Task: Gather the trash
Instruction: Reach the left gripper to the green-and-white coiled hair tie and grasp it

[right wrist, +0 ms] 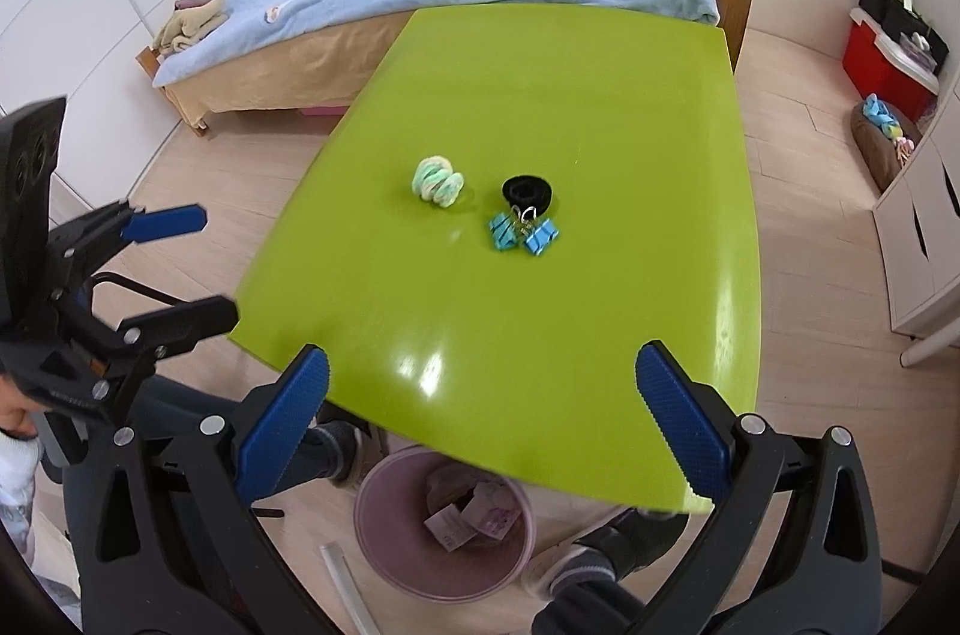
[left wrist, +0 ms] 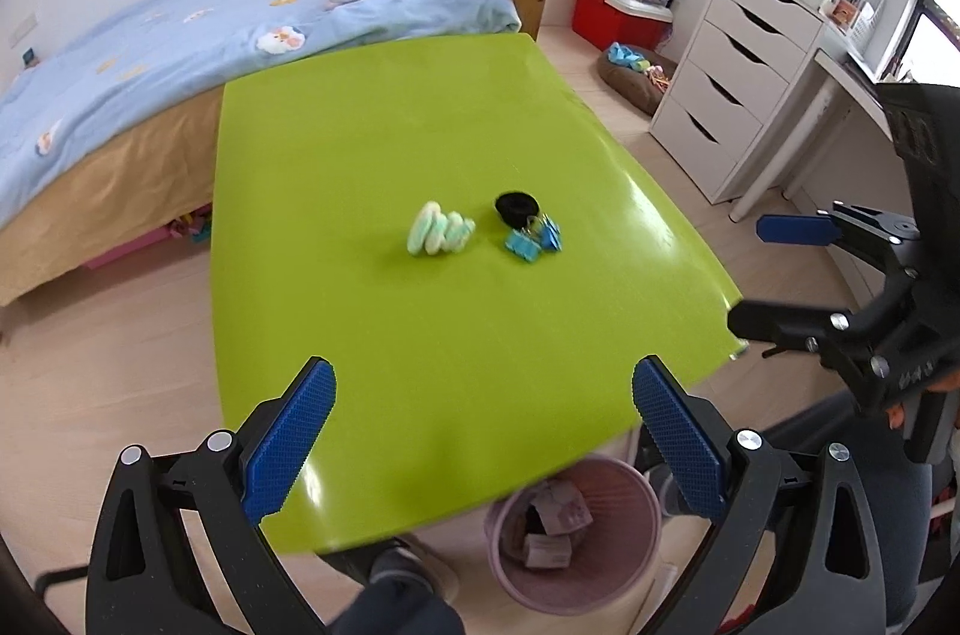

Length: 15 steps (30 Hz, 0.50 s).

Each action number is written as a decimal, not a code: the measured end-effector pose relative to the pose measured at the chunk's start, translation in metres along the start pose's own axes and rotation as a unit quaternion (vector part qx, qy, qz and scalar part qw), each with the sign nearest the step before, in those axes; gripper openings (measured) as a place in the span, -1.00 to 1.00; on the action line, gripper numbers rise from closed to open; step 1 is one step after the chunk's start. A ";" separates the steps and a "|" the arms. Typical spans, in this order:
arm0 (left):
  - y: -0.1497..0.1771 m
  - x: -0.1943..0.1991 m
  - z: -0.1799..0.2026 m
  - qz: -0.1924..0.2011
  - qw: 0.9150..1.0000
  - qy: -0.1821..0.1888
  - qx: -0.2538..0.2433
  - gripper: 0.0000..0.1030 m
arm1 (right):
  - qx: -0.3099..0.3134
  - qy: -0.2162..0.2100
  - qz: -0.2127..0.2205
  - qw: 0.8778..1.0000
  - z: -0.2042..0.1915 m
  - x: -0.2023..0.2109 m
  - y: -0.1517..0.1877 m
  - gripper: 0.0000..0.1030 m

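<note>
Over on the left, the bed with the light-blue quilt runs along the wall, soft toys piled at its head. In front of it sits the glossy lime-green counter, and the left hand-held gripper hangs over its near edge, blue-padded jaws spread wide, nothing between them.

Out in the middle of the counter, there's a coiled white-and-mint fluffy hair tie. Just to its right lies a round black hair band, and touching that on the near side, a little cluster of blue binder clips. All three sit well clear of both grippers.

Below the near edge, on the pale wood floor, stands a pink round plastic waste bin, half tucked under the counter, with crumpled paper wrappers already lying inside. The person's dark shoes show on either side of it.

Further right, the right hand-held gripper hovers over the counter's near edge too, jaws wide apart and empty.

Beyond the counter to the right, a white chest of drawers stands by the window, a red storage box behind it.
</note>
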<state>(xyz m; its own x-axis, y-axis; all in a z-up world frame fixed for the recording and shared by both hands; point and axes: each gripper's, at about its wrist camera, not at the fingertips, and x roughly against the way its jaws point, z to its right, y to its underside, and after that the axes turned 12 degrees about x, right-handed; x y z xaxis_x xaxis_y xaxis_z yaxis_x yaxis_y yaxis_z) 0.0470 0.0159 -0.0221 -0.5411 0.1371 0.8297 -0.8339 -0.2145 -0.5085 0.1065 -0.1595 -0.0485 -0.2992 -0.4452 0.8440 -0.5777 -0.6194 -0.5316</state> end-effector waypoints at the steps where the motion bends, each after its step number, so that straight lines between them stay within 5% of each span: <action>1: -0.006 -0.006 -0.001 -0.003 1.000 -0.003 -0.002 0.85 | 0.001 0.001 -0.003 1.000 0.002 -0.003 -0.003 0.94; 15: -0.058 -0.098 -0.012 -0.064 0.997 -0.030 -0.014 0.85 | 0.015 0.013 -0.048 0.999 0.028 -0.052 -0.035 0.94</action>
<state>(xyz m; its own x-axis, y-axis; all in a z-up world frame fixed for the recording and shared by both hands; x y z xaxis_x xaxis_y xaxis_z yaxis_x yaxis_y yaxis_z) 0.1471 0.0266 -0.0766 -0.4228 0.1030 0.9004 -0.8991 -0.1717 -0.4026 0.1632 -0.1327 -0.0755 -0.2635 -0.3659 0.8926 -0.5825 -0.6772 -0.4496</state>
